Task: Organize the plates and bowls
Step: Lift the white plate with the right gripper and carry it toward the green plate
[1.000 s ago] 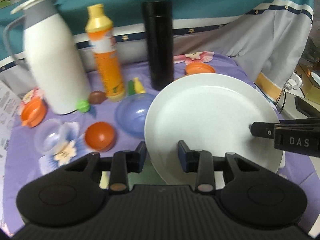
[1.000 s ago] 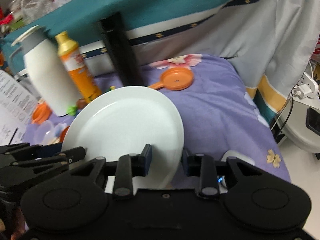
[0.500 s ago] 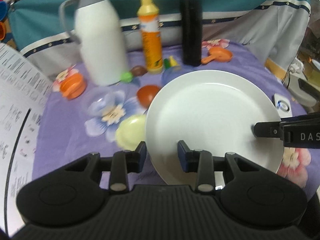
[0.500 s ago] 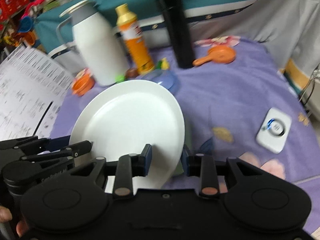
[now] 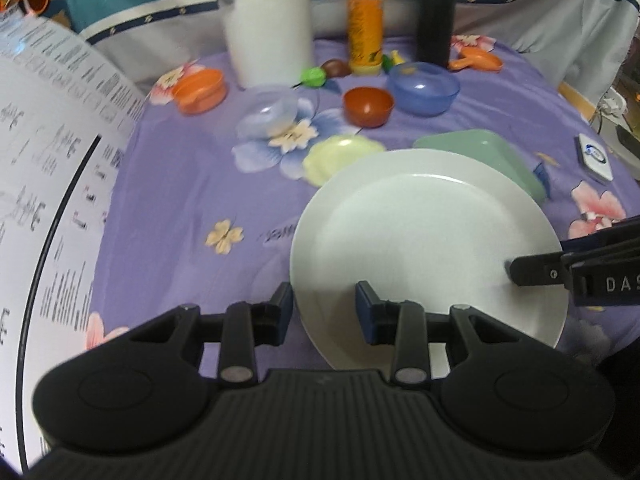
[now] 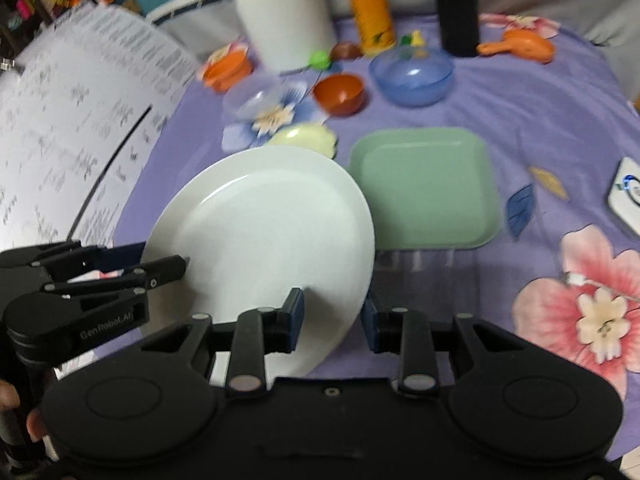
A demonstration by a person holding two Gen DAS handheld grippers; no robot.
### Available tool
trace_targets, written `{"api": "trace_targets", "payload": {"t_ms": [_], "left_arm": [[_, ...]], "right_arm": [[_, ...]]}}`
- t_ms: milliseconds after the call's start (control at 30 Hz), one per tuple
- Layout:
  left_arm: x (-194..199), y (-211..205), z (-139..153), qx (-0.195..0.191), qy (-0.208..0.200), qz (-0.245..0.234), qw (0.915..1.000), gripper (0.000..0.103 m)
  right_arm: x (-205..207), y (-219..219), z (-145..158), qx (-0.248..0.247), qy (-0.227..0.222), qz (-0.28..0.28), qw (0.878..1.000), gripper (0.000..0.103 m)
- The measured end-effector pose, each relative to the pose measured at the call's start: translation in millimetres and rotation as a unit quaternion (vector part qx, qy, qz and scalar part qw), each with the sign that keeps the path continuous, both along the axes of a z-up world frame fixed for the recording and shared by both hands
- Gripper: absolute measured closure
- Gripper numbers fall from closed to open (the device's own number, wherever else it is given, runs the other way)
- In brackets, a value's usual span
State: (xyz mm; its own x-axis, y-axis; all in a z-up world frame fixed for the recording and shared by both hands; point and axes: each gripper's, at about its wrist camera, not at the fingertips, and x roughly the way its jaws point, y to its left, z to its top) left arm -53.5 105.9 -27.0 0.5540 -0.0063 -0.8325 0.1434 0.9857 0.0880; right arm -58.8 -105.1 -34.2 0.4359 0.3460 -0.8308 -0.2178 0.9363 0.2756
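Note:
Both grippers hold one round white plate (image 5: 428,240) above the purple cloth; it also shows in the right wrist view (image 6: 268,224). My left gripper (image 5: 325,312) is shut on its left rim. My right gripper (image 6: 332,318) is shut on its right rim. A green square plate (image 6: 424,188) lies on the cloth just beyond and right of the white plate. A pale yellow dish (image 5: 340,154), a clear bowl (image 5: 268,114), a red-brown bowl (image 5: 368,106), a blue bowl (image 5: 424,88) and an orange bowl (image 5: 200,90) sit farther back.
A white jug (image 5: 266,20), an orange bottle (image 5: 364,20) and a black flask (image 5: 436,16) stand at the back. An orange scoop (image 6: 520,46) lies at back right. A printed sheet (image 5: 44,184) rises at the left. A small white device (image 6: 628,196) lies at the right.
Both grippers have drawn back and tipped down with the white plate. The green plate and yellow dish have come into view, and the plate sits lower over the cloth.

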Motion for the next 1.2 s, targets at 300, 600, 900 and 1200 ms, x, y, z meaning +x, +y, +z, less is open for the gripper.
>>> {"api": "trace_targets", "payload": {"t_ms": [300, 600, 900, 1200], "left_arm": [[-4.6, 32.7, -20.7, -0.012, 0.018, 0.017, 0.9996, 0.069], [-3.4, 45.7, -39.5, -0.019, 0.031, 0.025, 0.9990, 0.069], [-3.8, 45.7, -47.2, -0.014, 0.011, 0.031, 0.9994, 0.010], [5.4, 57.5, -27.7, -0.044, -0.029, 0.072, 0.9960, 0.000]], "right_arm": [[5.7, 36.7, -17.1, -0.024, 0.022, 0.035, 0.999, 0.072], [12.0, 55.4, -31.4, -0.040, 0.040, 0.056, 0.997, 0.072], [13.4, 52.7, -36.5, -0.040, 0.031, 0.064, 0.997, 0.029], [10.7, 22.2, -15.7, -0.015, -0.018, 0.036, 0.999, 0.001]]}}
